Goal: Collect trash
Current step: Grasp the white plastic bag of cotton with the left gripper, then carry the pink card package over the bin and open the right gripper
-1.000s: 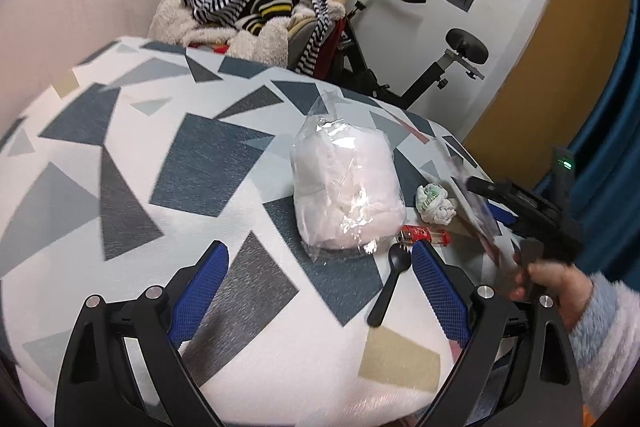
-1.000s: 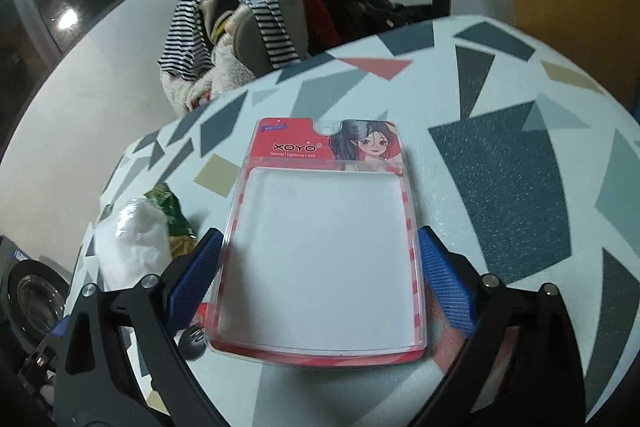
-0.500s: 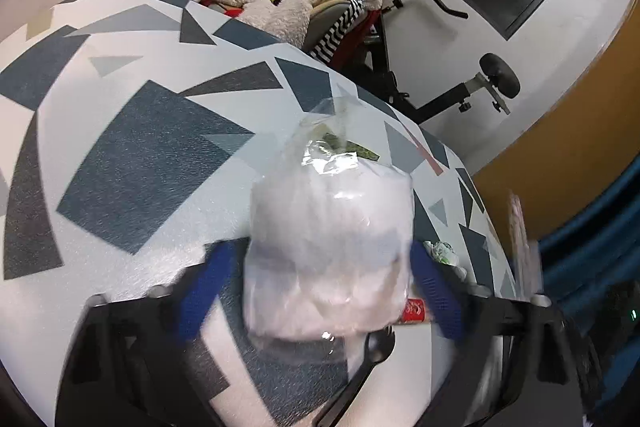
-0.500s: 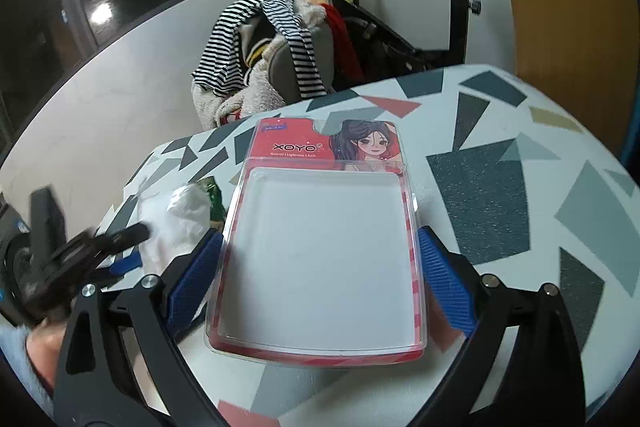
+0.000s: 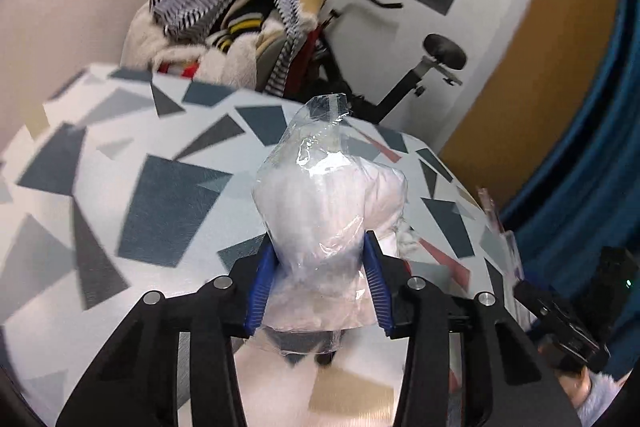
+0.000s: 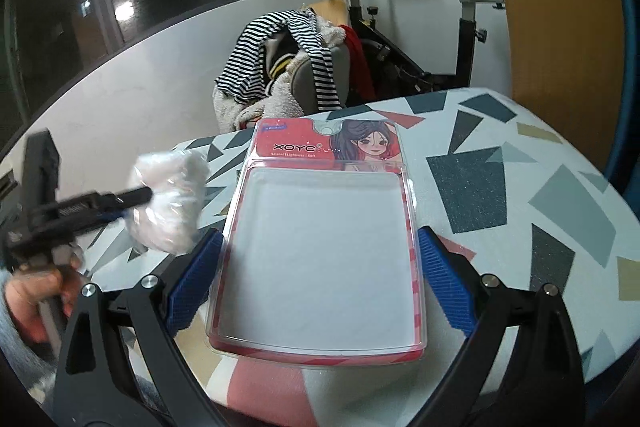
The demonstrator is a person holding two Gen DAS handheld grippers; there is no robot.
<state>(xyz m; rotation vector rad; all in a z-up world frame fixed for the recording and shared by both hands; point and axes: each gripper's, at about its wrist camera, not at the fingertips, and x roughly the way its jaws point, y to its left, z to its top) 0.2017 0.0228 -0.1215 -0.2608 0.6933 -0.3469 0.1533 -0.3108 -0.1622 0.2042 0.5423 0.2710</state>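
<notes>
Pinching its lower half, your left gripper (image 5: pixel 318 281) has its blue pads closed on the clear plastic bag of white wadding (image 5: pixel 328 211), lifted just above the table, long axis running away from you. Your right gripper (image 6: pixel 316 275) holds the red-edged clear blister pack (image 6: pixel 324 247) flat between widely spread jaws, card header pointing forward. Both pieces sit above the geometric-patterned tabletop (image 6: pixel 500 187). No bin shows, so I can't tell which hand is nearer one. Beyond stands a clothes-heaped chair (image 6: pixel 292 67).
</notes>
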